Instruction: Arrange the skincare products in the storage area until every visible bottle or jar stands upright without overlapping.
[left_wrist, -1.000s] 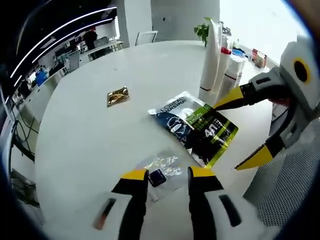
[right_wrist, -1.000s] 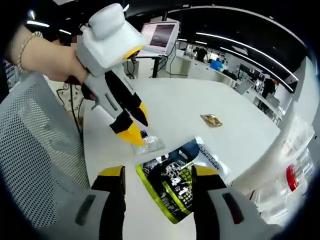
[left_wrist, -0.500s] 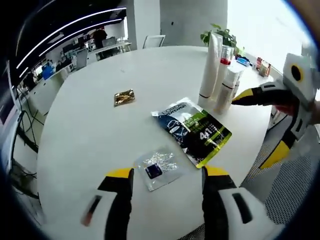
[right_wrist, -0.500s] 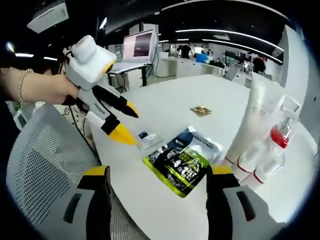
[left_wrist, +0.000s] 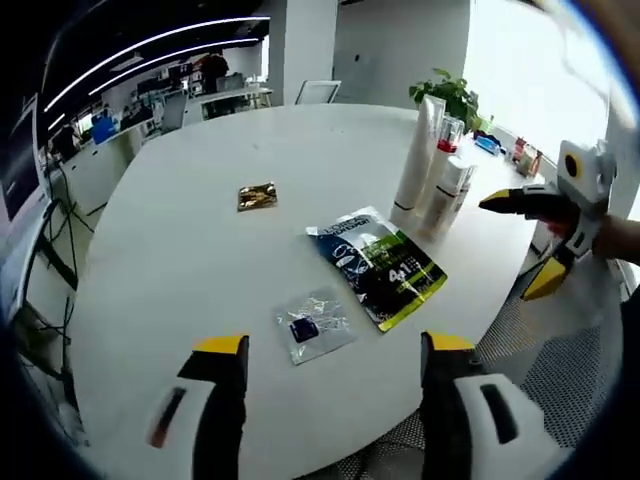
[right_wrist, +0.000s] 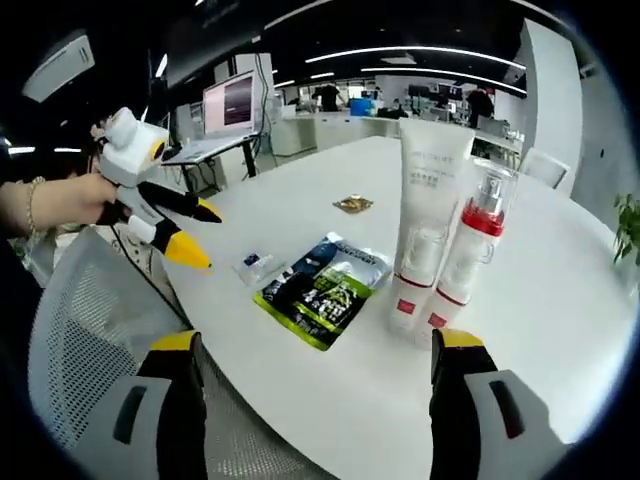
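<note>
Left gripper view showed the left gripper (left_wrist: 335, 350) with its yellow-tipped fingers (left_wrist: 222, 346) spread wide apart, holding nothing, above the near edge of the round white table (left_wrist: 180, 250). Just ahead of them lay a small clear sachet (left_wrist: 313, 324) with a dark blue square inside, flat on the table. Beside it, farther out, lay a dark blue and green pouch (left_wrist: 380, 266), also flat. A small gold packet (left_wrist: 257, 196) lay apart, nearer the table's middle. Past the pouch, a tall white tube (left_wrist: 415, 158), a clear bottle with a red collar (left_wrist: 442, 150) and a white bottle (left_wrist: 447, 196) stood upright, close together. The right gripper (left_wrist: 530, 245) hung off the table's edge, fingers apart.

Right gripper view showed the right gripper's own fingers (right_wrist: 176, 345) wide apart and empty, over a mesh chair back (right_wrist: 70, 340). Beyond stood the tube (right_wrist: 428, 200) and red-collared bottle (right_wrist: 478, 235), upright and touching, with the pouch (right_wrist: 322, 290), sachet (right_wrist: 256, 265) and gold packet (right_wrist: 352, 204) farther along. The left gripper (right_wrist: 190, 235), held in a hand (right_wrist: 50, 200), hung open beside the table.
</note>
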